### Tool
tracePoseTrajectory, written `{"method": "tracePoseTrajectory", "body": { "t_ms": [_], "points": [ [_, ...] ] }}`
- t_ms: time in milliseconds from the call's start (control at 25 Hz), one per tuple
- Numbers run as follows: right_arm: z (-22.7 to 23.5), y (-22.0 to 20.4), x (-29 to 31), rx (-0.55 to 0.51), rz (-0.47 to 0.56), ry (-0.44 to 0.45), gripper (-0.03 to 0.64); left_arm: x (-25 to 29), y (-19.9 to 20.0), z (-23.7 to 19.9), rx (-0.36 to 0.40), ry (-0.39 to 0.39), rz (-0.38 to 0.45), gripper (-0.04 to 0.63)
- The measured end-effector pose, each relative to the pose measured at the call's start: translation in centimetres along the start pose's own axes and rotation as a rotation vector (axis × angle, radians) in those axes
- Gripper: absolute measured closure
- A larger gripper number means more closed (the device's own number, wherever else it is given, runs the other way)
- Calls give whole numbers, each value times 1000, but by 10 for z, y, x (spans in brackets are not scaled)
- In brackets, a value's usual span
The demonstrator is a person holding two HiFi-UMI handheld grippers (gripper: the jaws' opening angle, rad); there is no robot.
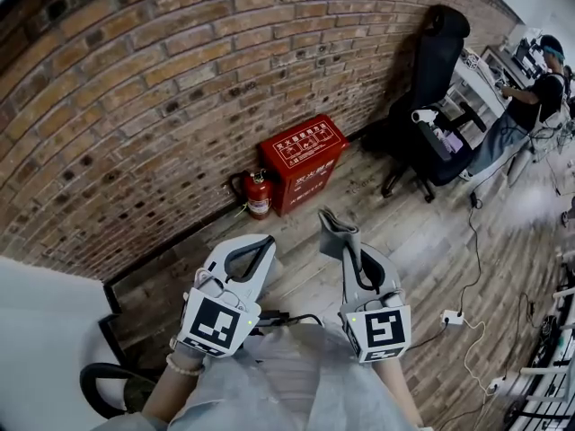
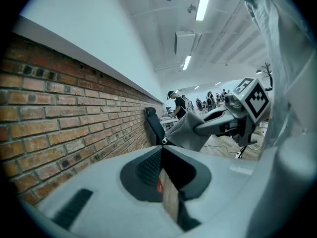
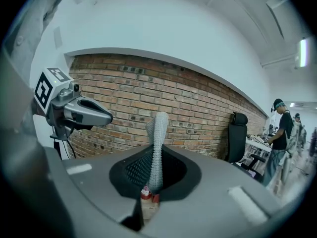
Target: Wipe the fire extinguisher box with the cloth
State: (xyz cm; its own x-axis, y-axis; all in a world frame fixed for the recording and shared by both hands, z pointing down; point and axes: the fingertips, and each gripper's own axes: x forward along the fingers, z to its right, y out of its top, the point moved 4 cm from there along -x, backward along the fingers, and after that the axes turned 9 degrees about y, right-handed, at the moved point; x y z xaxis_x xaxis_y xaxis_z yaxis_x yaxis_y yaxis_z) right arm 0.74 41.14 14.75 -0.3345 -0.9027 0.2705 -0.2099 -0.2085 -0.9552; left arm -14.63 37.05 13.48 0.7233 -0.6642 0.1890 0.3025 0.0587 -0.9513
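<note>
The grey cloth [image 3: 158,133] is seen standing upright, clamped between the closed jaws of the right gripper [image 3: 152,170] in that gripper's own view. In the head view it is shown only as a grey fold at the tool's tip. In the left gripper view, the jaws of the left gripper [image 2: 162,155] appear drawn together on nothing, though the dark slit is hard to read. Only the head view places the red fire extinguisher box [image 1: 301,158]: it is set on the wooden floor [image 1: 431,241] against the brick wall [image 1: 135,88], with a fire extinguisher [image 1: 259,196] just beside it, well ahead of both grippers.
</note>
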Motion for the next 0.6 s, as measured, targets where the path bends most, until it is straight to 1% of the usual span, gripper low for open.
{"method": "tracePoseTrajectory", "body": {
  "t_ms": [120, 240, 320, 600],
  "points": [
    [-9, 3, 0, -7, 8, -16, 598, -8, -4, -5, 11, -10, -11, 598],
    [-17, 4, 0, -4, 7, -34, 598, -15, -7, -9, 5, -15, 4, 598],
    [-20, 4, 1, -3, 3, -43, 598, -19, -10, -13, 4, -19, 0, 598],
    [-22, -1, 2, 11, -21, -54, 598, -21, -19, -19, -3, -21, -20, 598]
  ]
}}
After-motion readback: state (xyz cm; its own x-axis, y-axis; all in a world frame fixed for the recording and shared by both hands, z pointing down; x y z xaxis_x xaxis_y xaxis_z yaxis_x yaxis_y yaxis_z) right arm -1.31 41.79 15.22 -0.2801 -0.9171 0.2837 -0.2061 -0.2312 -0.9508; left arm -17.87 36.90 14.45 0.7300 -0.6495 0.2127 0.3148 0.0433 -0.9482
